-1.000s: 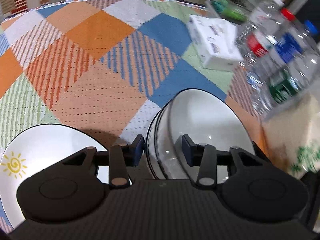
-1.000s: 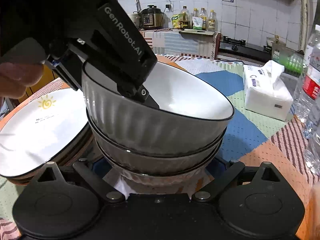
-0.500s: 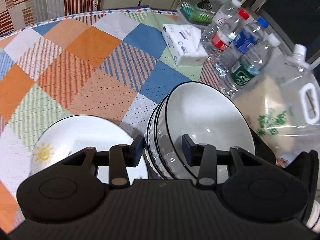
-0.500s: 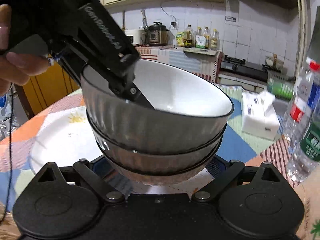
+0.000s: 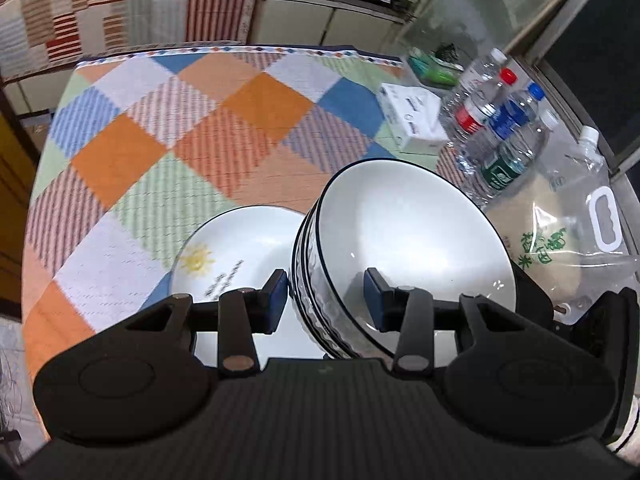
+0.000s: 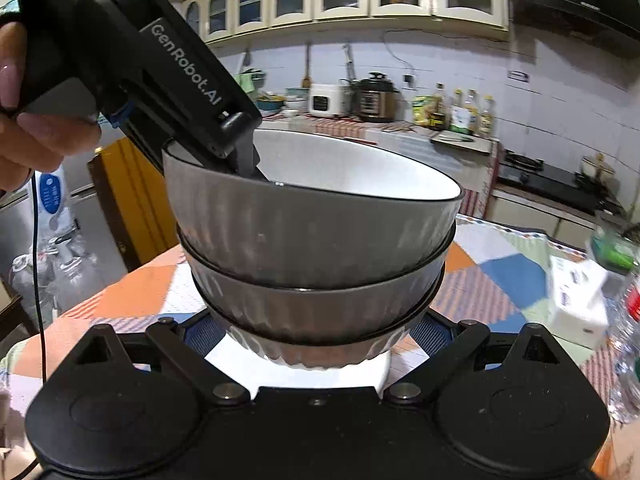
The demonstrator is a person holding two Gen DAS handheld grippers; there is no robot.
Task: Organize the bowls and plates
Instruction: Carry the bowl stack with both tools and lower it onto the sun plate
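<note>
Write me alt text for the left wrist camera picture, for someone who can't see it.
A stack of ribbed grey bowls with white insides and black rims is tilted, its rim wall gripped between the blue pads of the black left tool. Below lie a white plate with a yellow sun drawing and a table with a checked orange, blue and green cloth, with clear plastic water bottles at right.

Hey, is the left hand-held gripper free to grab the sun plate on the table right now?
Probably not: the left hand-held gripper is clamped on the rim of the bowl stack, so it can't take the sun plate.
</note>
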